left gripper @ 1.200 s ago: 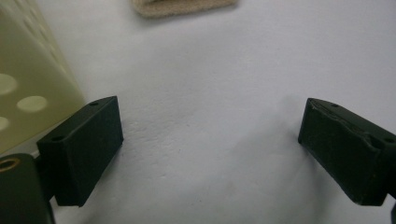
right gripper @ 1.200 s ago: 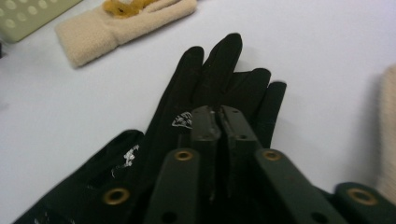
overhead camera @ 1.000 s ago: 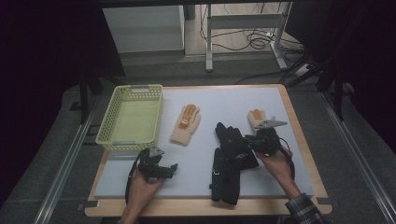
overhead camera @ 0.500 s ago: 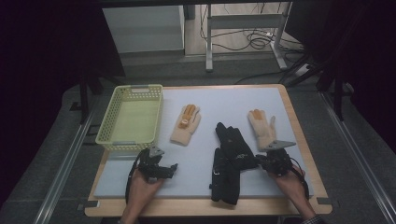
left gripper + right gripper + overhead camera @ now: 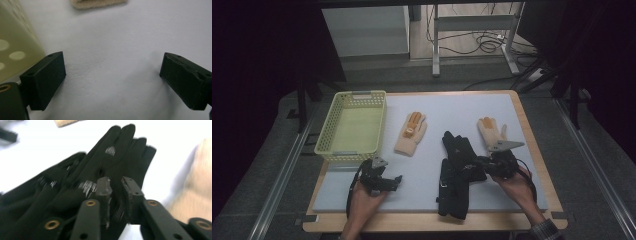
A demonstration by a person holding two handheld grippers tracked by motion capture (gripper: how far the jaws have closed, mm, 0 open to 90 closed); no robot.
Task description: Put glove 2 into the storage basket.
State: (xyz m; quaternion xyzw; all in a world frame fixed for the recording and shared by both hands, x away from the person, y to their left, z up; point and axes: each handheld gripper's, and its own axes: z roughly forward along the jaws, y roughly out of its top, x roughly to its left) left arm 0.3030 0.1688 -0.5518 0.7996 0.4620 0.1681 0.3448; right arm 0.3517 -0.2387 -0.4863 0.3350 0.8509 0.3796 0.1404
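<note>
Two black gloves [image 5: 457,170] lie overlapped on the white mat [image 5: 447,110], near the front. A beige glove with orange patches [image 5: 411,132] lies left of them, and another beige glove [image 5: 492,131] lies to the right. My right gripper [image 5: 480,165] points left at the upper black glove [image 5: 117,150]. Its jaws have just been opening and stand a narrow gap apart over the fabric [image 5: 116,192], with nothing pinched between them. My left gripper [image 5: 395,182] rests low on the mat near the front left, jaws wide open and empty [image 5: 112,72].
A yellow-green plastic basket [image 5: 352,125] stands empty at the mat's left edge, its wall [image 5: 15,45] close beside my left gripper. The wooden table rim [image 5: 532,150] frames the mat. Beyond the far edge stand metal legs and cables.
The right hand drew back from beside the right beige glove toward the near edge, then shifted left onto the black gloves. The left hand has kept still.
</note>
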